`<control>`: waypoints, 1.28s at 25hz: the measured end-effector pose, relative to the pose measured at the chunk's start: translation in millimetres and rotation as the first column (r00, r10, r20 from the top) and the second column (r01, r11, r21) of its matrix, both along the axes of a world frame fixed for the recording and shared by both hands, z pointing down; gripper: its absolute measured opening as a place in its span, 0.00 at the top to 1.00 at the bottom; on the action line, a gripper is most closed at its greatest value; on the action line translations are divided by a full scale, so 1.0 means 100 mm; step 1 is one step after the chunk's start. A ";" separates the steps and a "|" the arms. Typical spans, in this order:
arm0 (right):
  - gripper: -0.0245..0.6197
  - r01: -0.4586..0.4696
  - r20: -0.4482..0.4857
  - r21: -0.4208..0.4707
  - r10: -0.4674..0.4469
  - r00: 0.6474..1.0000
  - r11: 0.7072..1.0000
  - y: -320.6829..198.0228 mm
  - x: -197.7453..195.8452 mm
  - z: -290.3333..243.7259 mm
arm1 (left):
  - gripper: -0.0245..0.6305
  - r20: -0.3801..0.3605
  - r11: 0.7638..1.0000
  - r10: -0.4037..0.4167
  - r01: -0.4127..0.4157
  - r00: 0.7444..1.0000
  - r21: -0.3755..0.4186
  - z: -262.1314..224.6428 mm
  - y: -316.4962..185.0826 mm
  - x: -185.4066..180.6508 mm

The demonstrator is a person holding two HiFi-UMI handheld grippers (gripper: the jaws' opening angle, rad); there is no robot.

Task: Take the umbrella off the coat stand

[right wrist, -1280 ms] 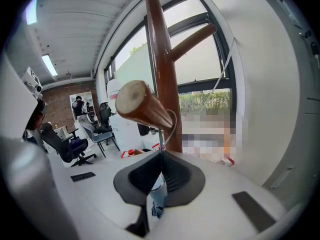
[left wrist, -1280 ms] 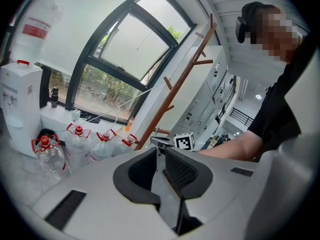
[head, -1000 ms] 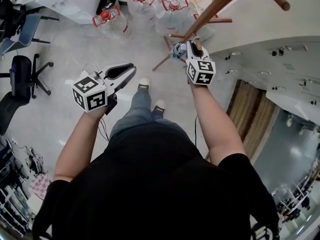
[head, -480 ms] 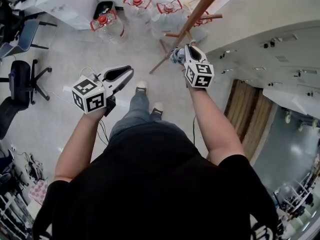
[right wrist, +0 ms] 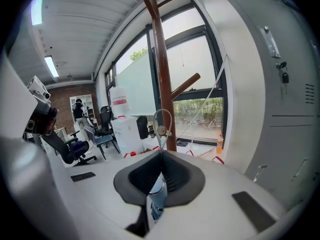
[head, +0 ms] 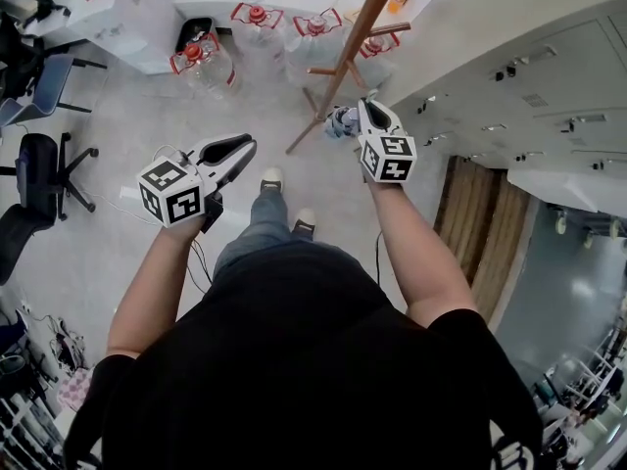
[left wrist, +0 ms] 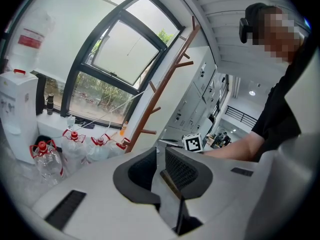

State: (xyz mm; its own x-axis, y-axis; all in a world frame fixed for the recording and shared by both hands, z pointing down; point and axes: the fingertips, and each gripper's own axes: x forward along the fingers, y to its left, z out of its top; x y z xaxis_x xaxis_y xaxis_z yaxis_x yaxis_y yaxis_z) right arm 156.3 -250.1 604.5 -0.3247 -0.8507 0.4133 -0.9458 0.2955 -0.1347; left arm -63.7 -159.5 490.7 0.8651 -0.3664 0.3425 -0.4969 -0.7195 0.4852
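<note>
The brown wooden coat stand (head: 345,49) rises just ahead of me, and its pole (right wrist: 160,74) fills the middle of the right gripper view. My right gripper (head: 364,109) is beside the pole, shut on the thin loop strap (right wrist: 162,121) of the blue-grey folded umbrella (head: 341,120). The umbrella's blue body (right wrist: 156,194) hangs under the jaws. My left gripper (head: 240,145) hovers lower left of the stand, a narrow gap between its pads (left wrist: 180,169), nothing in it. The stand (left wrist: 167,81) shows in the left gripper view too.
Several water jugs with red handles (head: 201,57) stand on the floor by the stand's base. A white cabinet (head: 118,18) is at the upper left, office chairs (head: 39,155) at the left. Grey lockers (head: 509,76) run along the right.
My right gripper, still shut on the umbrella's strap, has risen and drawn back from the stand's pole. The left gripper has risen a little too.
</note>
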 end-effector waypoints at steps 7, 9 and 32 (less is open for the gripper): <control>0.94 -0.024 0.012 0.014 0.024 1.000 1.000 0.31 0.24 -0.18 | 0.85 -0.008 1.000 0.015 -0.015 1.000 0.027 -0.12 0.18 0.15; 0.94 -0.039 0.018 0.017 0.039 0.999 0.999 0.41 0.31 -0.23 | 0.85 -0.009 0.999 0.020 -0.020 1.000 0.035 -0.16 0.23 0.19; 0.94 -0.213 0.019 0.013 0.213 0.977 0.977 1.85 1.45 -0.59 | 0.85 -0.010 0.992 0.081 -0.080 0.997 0.093 -0.48 0.68 0.62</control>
State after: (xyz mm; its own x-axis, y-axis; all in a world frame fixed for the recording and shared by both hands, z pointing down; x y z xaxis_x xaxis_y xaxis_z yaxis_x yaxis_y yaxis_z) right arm 301.4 -65.4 545.2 -0.1426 -0.9069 0.3964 -0.9848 0.0899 -0.1487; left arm -1.6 -91.5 443.1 0.8976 -0.3248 0.2982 -0.4290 -0.7992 0.4209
